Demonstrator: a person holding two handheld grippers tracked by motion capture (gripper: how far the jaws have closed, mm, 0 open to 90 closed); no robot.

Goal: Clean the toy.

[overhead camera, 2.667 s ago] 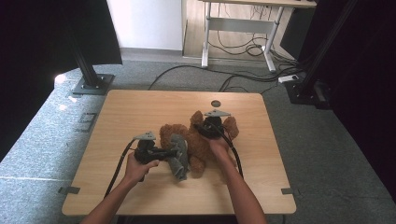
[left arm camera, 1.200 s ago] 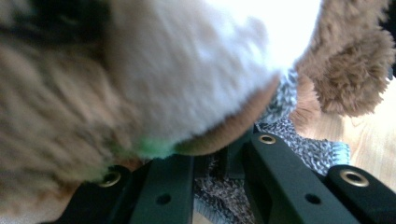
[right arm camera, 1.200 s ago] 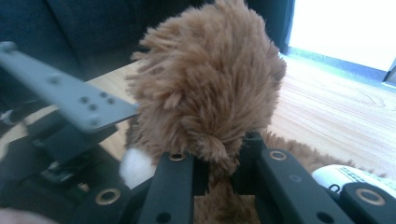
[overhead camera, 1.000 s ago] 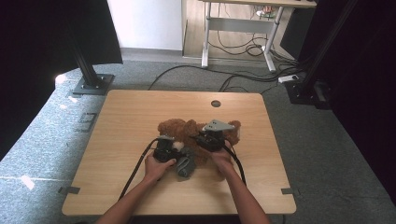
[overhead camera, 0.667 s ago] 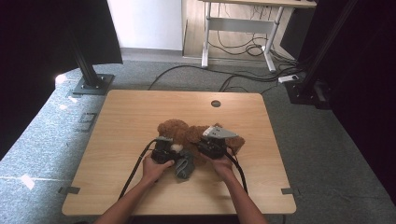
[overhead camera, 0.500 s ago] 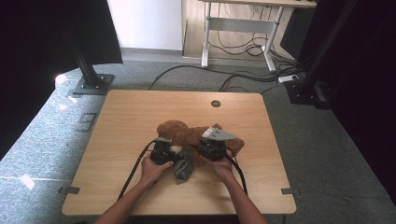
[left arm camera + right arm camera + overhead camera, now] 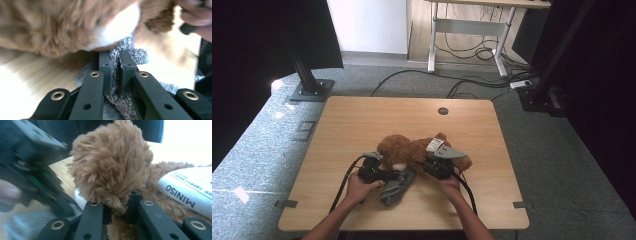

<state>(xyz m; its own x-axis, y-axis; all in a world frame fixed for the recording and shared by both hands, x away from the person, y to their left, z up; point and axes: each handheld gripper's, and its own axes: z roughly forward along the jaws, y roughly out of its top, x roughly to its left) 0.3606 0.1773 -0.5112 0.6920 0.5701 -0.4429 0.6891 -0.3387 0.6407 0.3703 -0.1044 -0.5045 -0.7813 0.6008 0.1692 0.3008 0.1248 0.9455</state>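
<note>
looks like dressing the bear (image 7: 412, 150), which lies mid-table (image 7: 362, 115). left gripper (image 7: 113, 56) is clamped on the grey knit (image 7: 116, 72) right under the bear's white muzzle; right gripper (image 7: 117, 206) is clenched on a tuft of bear fur beside its tag (image 7: 190, 190). i'd pin the bear firmly with the right and pull the knit slow and level, so it stretches over without slipping from the pads.

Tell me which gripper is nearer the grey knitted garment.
Left. The left gripper is clamped on the grey knitted garment; the right gripper grips the brown teddy bear, just beside it.
</note>
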